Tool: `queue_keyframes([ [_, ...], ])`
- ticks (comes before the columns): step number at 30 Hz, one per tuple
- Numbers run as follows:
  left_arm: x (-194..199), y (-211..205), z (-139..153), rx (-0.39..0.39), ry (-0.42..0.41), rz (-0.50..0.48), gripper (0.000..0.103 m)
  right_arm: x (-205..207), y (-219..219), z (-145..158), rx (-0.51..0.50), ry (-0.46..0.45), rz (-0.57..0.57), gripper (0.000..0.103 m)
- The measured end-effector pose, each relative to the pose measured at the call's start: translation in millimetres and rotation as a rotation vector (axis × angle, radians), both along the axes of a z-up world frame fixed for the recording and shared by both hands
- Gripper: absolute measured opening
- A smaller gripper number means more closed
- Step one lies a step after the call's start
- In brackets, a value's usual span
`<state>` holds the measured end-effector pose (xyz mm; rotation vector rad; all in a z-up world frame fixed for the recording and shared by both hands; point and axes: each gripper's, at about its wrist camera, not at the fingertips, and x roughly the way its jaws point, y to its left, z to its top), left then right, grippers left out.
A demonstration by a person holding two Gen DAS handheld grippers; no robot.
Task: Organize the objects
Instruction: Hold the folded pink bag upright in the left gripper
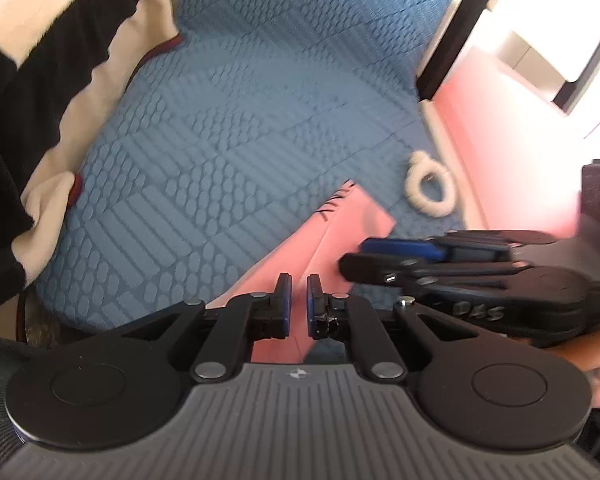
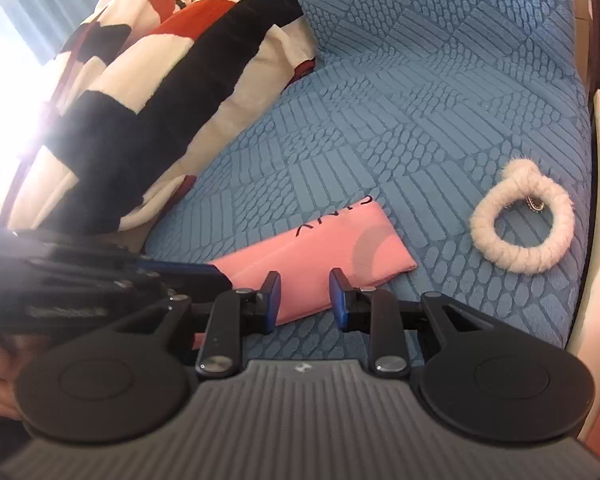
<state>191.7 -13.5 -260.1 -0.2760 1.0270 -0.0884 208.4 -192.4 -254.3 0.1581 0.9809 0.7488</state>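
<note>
- The pink pouch [image 2: 320, 264] lies flat on the blue patterned bedcover [image 2: 440, 100], its long axis running diagonally from the near-left grippers up toward the far right.
- The left gripper [image 1: 299, 286] is clenched on the pouch's near end.
- The right gripper [image 2: 305, 285] straddles the pouch's near edge, jaws parted; whether the pads press on it cannot be told.
- A white rope ring [image 2: 522, 220] lies right of the pouch, near the bed's edge; a folded blanket [image 2: 140, 92] is on the left, with open cover between.

Pink pouch [image 1: 340, 236] between left gripper's [image 1: 299, 292] jaws

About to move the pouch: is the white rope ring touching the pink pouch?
Apart. The right wrist view shows blue quilted cover between the pink pouch and the white rope ring.
</note>
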Motion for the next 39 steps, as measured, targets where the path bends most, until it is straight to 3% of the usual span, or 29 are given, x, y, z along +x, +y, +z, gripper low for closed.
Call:
queue_keyframes([
  [5, 0, 4, -11, -0.006, 0.020, -0.004, 0.009, 3, -10, 6, 0.033, -0.001, -0.081, 0.035],
  [9, -1, 1, -12, 0.015, 0.016, -0.010, 0.009, 9, -23, 8, 0.039, -0.002, -0.183, 0.060],
  [12, -1, 1, -13, 0.016, 0.016, -0.009, 0.009, 14, -30, 4, 0.030, 0.020, -0.230, 0.060],
  [18, -1, 5, -13, -0.003, 0.018, 0.008, 0.009, 20, -26, -10, 0.110, 0.119, -0.221, 0.059],
  [23, 0, 9, -15, -0.017, 0.018, 0.021, 0.009, 26, -33, -15, 0.249, 0.196, -0.253, 0.059],
  [28, 1, 14, -15, -0.022, 0.015, 0.032, 0.009, 31, -40, -27, 0.395, 0.301, -0.274, 0.051],
  [31, 1, 14, -15, -0.025, 0.012, 0.036, 0.009, 35, -38, -32, 0.400, 0.335, -0.290, 0.034],
  [33, 0, 15, -15, -0.023, 0.006, 0.039, 0.009, 37, -38, -35, 0.378, 0.340, -0.306, 0.017],
  [39, -4, 15, -6, -0.017, -0.030, 0.026, 0.009, 33, -33, -25, 0.326, 0.285, -0.295, 0.015],
])
